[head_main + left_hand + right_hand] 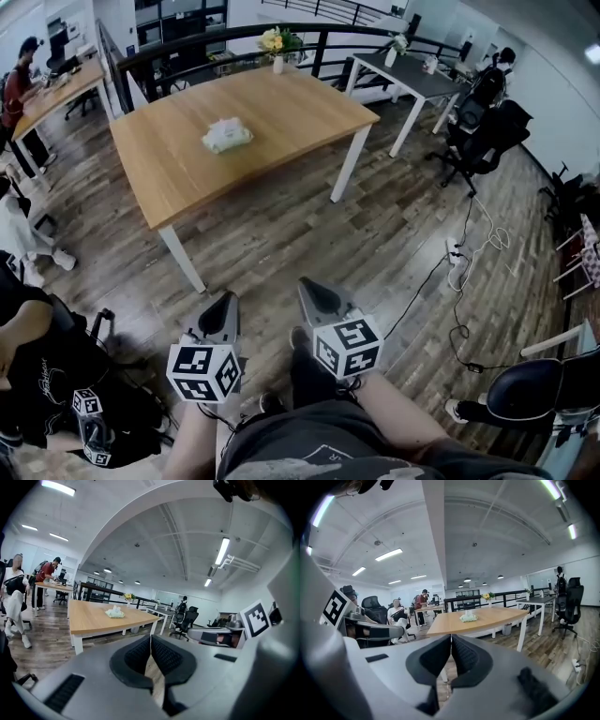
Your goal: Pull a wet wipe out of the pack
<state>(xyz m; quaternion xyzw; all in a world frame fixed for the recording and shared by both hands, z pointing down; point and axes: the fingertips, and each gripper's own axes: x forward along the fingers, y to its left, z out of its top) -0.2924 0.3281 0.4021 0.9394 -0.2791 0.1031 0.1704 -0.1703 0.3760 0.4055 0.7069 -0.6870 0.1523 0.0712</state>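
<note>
- The pack (227, 135) lies near the middle of the wooden table (291, 108). A white tuft seems to poke from its top.
- Both tools are well apart from it, held low by the person's waist. The left gripper (225, 302) and right gripper (311, 289) each have their jaws pressed together on nothing.
- Likely risk: the light pack lifts or slides along with the wipe unless one gripper pins it down.
- Pinching too deep could drag out several wipes at once.
</note>
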